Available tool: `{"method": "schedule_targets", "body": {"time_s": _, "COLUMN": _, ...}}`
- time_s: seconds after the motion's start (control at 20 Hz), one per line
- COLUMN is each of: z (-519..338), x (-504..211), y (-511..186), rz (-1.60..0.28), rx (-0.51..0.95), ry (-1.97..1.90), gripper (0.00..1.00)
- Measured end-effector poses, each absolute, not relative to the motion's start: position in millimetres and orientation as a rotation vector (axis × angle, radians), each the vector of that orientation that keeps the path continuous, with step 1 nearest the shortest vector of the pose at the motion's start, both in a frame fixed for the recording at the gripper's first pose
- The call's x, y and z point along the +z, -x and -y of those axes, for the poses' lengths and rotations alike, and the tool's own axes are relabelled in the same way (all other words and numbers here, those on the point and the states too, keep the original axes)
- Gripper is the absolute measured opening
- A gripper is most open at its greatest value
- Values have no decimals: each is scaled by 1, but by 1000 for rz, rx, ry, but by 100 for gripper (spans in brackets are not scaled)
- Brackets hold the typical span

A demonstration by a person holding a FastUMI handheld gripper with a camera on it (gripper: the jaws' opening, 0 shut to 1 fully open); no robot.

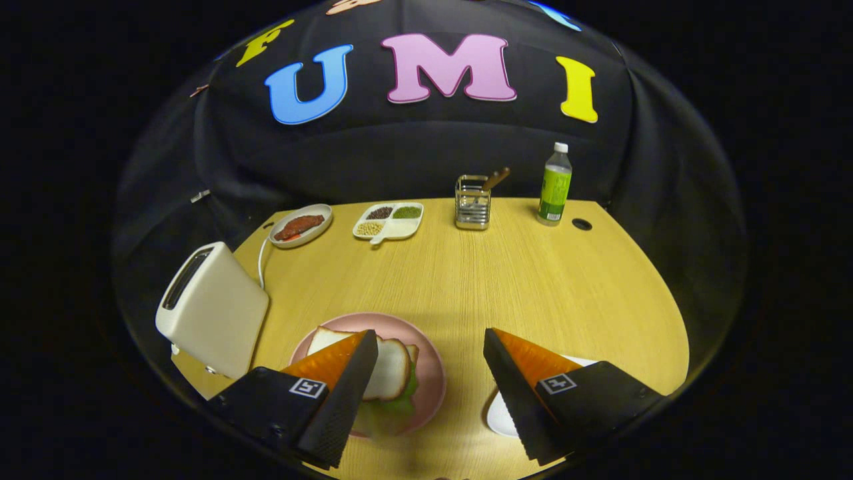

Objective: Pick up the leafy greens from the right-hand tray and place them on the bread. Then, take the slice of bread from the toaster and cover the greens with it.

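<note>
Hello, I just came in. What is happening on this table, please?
A person is making a sandwich with a hand-held claw. Its fingers are open and hold nothing, above the wooden table. On the pink plate the bread already lies on top of the leafy greens, so the stack looks done. The white toaster stands beside the plate, and a white tray lies under the right finger.
</note>
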State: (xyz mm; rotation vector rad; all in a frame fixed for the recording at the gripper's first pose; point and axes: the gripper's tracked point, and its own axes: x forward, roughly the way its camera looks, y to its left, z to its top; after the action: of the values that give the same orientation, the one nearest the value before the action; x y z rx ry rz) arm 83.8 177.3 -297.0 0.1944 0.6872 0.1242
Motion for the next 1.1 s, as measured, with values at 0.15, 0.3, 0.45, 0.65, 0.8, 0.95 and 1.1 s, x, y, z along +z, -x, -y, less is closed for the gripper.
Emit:
{"method": "schedule_targets", "body": {"time_s": 0.15, "z": -169, "x": -252, "y": -83, "rz": -592, "rx": 168, "ry": -182, "gripper": 99}}
{"method": "schedule_targets", "body": {"time_s": 0.3, "z": -163, "x": -214, "y": -76, "rz": -519, "rx": 213, "ry": -181, "gripper": 99}}
{"method": "schedule_targets", "body": {"time_s": 0.45, "z": -159, "x": -186, "y": -63, "rz": -473, "rx": 255, "ry": -185, "gripper": 99}}
{"method": "schedule_targets", "body": {"time_s": 0.65, "z": -151, "x": -165, "y": -46, "rz": -418, "rx": 302, "ry": -160, "gripper": 99}}
{"method": "schedule_targets", "body": {"time_s": 0.8, "z": -151, "x": -159, "y": -41, "rz": -396, "rx": 343, "ry": -150, "gripper": 99}}
{"method": "schedule_targets", "body": {"time_s": 0.95, "z": -148, "x": -157, "y": -42, "rz": -384, "rx": 364, "ry": -149, "gripper": 99}}
{"method": "schedule_targets", "body": {"time_s": 1.1, "z": -146, "x": -159, "y": -43, "rz": -379, "rx": 375, "ry": -145, "gripper": 99}}
